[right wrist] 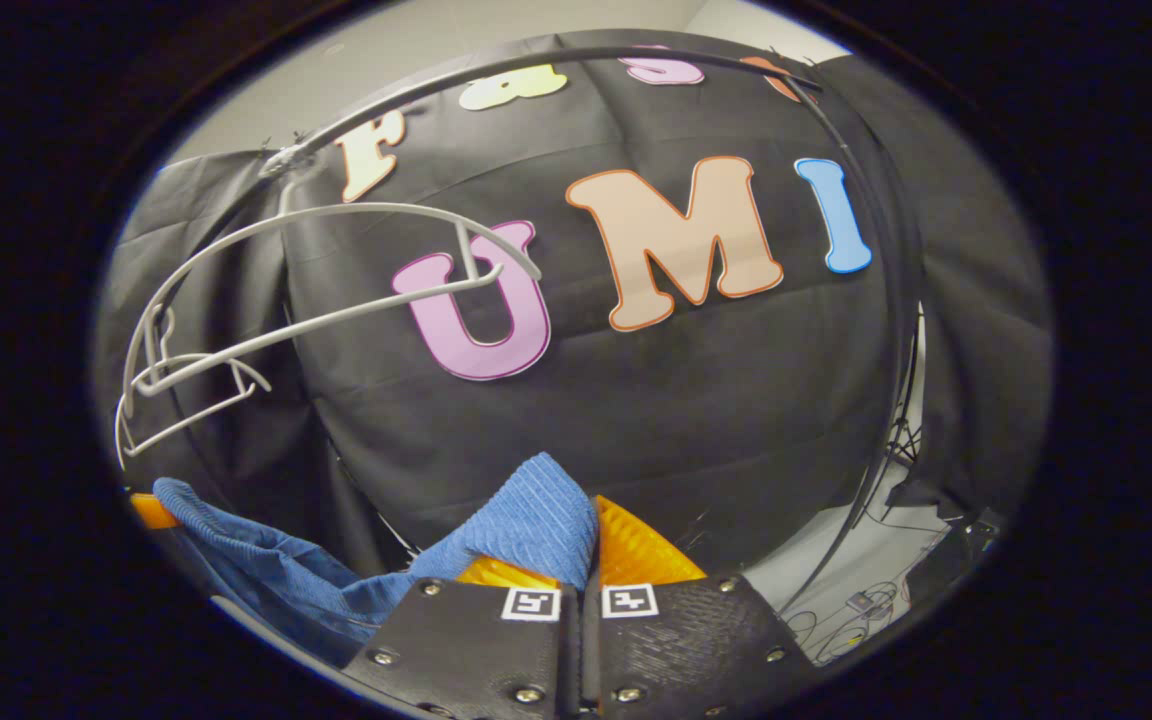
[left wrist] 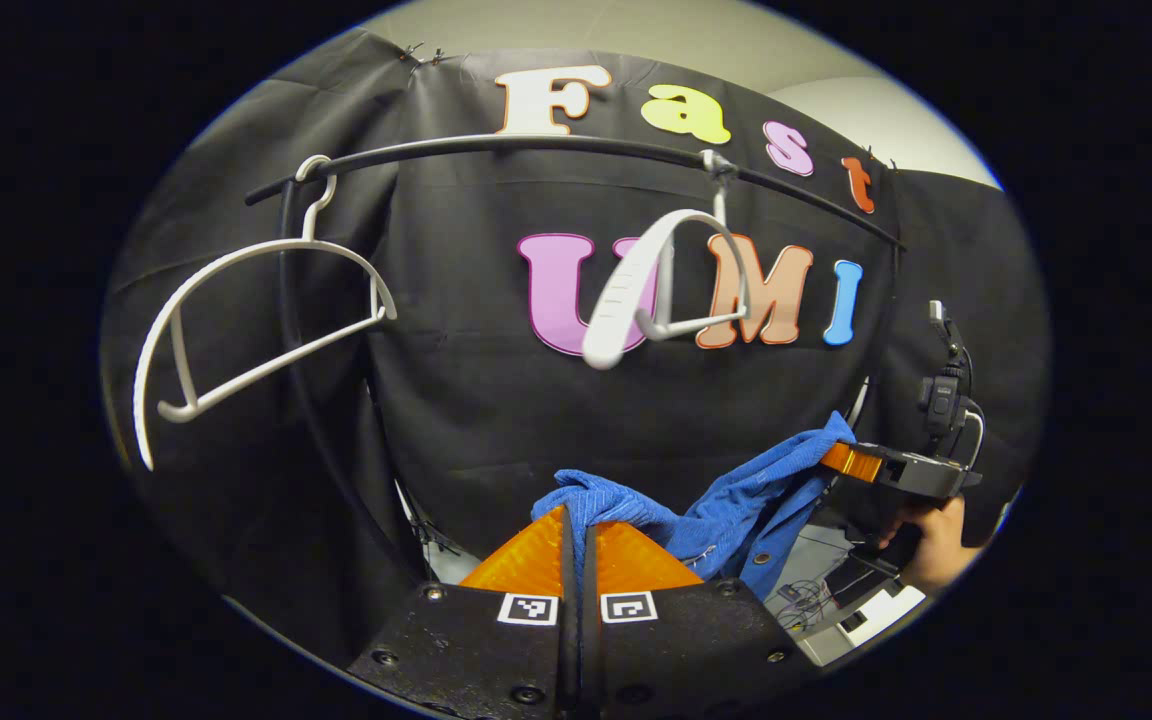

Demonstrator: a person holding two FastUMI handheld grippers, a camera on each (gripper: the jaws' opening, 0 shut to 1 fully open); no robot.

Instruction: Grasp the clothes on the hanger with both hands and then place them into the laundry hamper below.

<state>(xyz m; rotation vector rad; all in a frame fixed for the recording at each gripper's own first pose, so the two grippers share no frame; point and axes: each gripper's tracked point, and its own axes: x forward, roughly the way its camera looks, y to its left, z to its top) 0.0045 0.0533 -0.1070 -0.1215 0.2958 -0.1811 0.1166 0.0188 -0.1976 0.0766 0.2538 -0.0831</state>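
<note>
A blue garment (left wrist: pixel 726 510) hangs stretched between my two grippers, off the hangers. My left gripper (left wrist: pixel 581 525) is shut on one corner of it, with cloth bunched over the fingertips. Farther right in the left gripper view, the right gripper (left wrist: pixel 851 458) pinches the other end, held by a hand (left wrist: pixel 931 545). In the right gripper view my right gripper (right wrist: pixel 586 530) is shut on the blue garment (right wrist: pixel 536 520), which trails down to the left. Two bare white hangers (left wrist: pixel 256 320) (left wrist: pixel 671 285) hang on the black rail (left wrist: pixel 576 145) above.
The rail's black upright (right wrist: pixel 891 330) curves down the right side of the right gripper view. White hangers (right wrist: pixel 316 300) hang at upper left there. Cables and gear lie on the pale floor (right wrist: pixel 876 590) at lower right.
</note>
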